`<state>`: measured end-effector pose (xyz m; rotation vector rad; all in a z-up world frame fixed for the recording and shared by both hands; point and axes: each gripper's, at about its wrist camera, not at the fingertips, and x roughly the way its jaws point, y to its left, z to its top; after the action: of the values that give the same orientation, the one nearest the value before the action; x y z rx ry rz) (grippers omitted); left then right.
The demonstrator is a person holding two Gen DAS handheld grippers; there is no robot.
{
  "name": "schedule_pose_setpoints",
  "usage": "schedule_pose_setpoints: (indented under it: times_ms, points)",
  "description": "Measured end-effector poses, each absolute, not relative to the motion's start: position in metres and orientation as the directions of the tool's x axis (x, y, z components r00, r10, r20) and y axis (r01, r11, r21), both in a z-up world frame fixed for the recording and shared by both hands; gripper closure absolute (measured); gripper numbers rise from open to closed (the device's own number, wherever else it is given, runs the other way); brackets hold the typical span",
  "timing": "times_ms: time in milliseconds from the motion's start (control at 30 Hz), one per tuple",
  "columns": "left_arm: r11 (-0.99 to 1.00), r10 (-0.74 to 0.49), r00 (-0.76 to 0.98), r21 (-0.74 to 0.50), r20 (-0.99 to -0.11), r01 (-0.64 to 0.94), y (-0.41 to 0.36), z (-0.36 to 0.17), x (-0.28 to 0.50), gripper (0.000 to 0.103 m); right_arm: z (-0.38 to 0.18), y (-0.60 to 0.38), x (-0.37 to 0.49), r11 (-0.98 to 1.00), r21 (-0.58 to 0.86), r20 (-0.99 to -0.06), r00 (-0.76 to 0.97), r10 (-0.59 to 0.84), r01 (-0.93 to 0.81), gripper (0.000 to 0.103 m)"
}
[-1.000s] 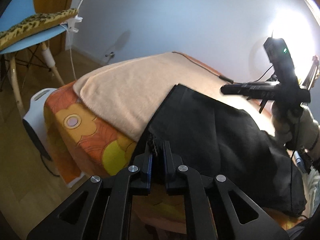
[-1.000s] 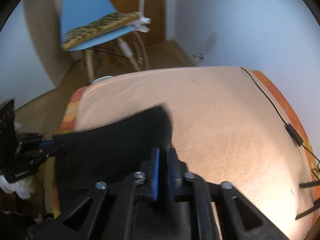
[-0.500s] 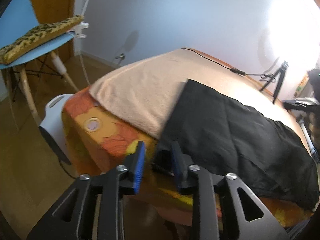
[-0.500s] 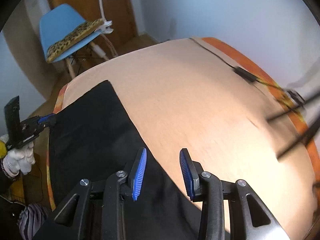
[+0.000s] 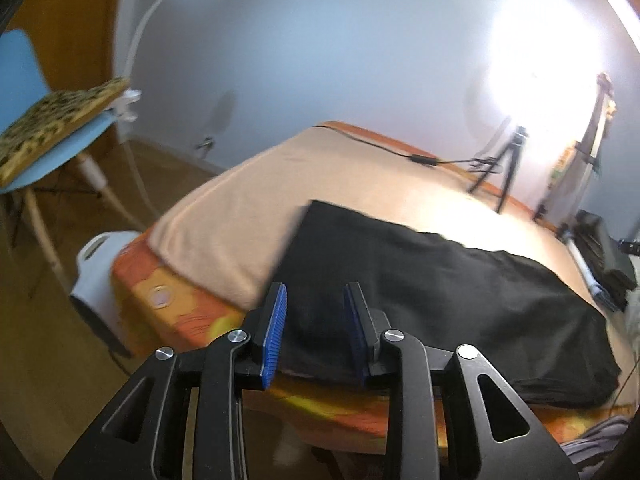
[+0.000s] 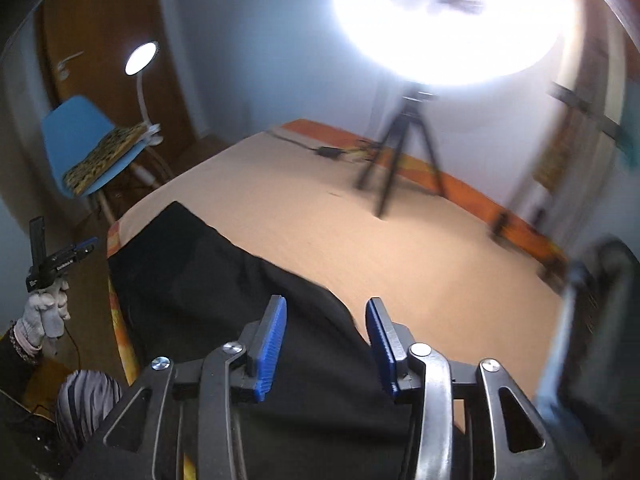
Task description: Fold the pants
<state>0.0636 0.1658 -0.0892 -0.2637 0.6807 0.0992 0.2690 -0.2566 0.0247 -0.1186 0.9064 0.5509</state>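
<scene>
Flat on the bed (image 5: 224,216), the black pants (image 5: 440,292) are seen spread along the near edge, on the beige blanket (image 6: 360,224) that covers an orange flowered sheet (image 5: 180,312). Both hand-held grippers are held released, with nothing between their blue pads. The left hand-held gripper (image 5: 315,326) is held just off the bed's edge, near one end of the pants, its jaws spread apart. The right hand-held gripper (image 6: 326,344) is held above the other end of the garment, jaws likewise parted; contact with the cloth cannot be told. In the right wrist view the left hand-held gripper is seen at far left, gripped by a white-gloved hand (image 6: 46,312). A blue chair (image 6: 80,140) with a patterned cushion, a clip lamp (image 6: 140,58) and a tripod (image 6: 400,152) under a bright light are seen beyond the bed.
</scene>
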Motion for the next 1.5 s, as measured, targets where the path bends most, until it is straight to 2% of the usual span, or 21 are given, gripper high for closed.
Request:
schedule_pose_setpoints:
  times_ms: [67,233,467,533,800,1100,1267,1367,1433,1500]
  points:
    - [0.964,-0.045,0.772,-0.230,-0.634,-0.133,0.155,-0.087,0.068,0.064,0.024,-0.283,0.253,0.885,0.128,-0.775,0.511,0.371,-0.448,0.052]
    - [0.969,-0.134,0.746,-0.243,-0.653,-0.039,0.125,-0.089,0.083,0.064,0.009,-0.347,0.210,0.947,0.144,-0.811,0.515,0.278,-0.286,0.052]
    - [0.962,-0.146,0.716,-0.265,-0.682,-0.057,0.121,-0.105,0.099,0.064,-0.037,-0.410,0.143,0.975,0.214,-0.868,0.448,0.215,-0.054,0.050]
    - [0.962,-0.135,0.710,-0.262,-0.691,-0.073,0.123,-0.109,0.101,0.064,-0.051,-0.421,0.130,0.965,0.260,-0.873,0.426,0.238,-0.005,0.050]
    - [0.948,-0.082,0.704,-0.274,-0.705,-0.163,0.154,-0.118,0.096,0.064,-0.075,-0.432,0.116,0.927,0.368,-0.855,0.415,0.310,0.067,0.050]
    - [0.938,-0.041,0.693,-0.266,-0.720,-0.221,0.180,-0.128,0.083,0.064,-0.087,-0.430,0.117,0.939,0.325,-0.882,0.394,0.257,0.113,0.051]
    - [0.932,-0.035,0.691,-0.273,-0.722,-0.237,0.186,-0.132,0.084,0.064,-0.098,-0.436,0.115,0.917,0.372,-0.879,0.374,0.297,0.146,0.051]
    - [0.932,-0.030,0.691,-0.270,-0.722,-0.242,0.186,-0.132,0.084,0.063,-0.101,-0.434,0.116,0.891,0.431,-0.857,0.376,0.353,0.146,0.071]
    - [0.931,-0.027,0.692,-0.270,-0.721,-0.245,0.188,-0.133,0.083,0.064,-0.097,-0.430,0.116,0.903,0.408,-0.862,0.384,0.331,0.138,0.076]
    - [0.930,-0.022,0.693,-0.270,-0.721,-0.251,0.189,-0.132,0.083,0.063,-0.090,-0.428,0.115,0.914,0.383,-0.865,0.400,0.304,0.133,0.086]
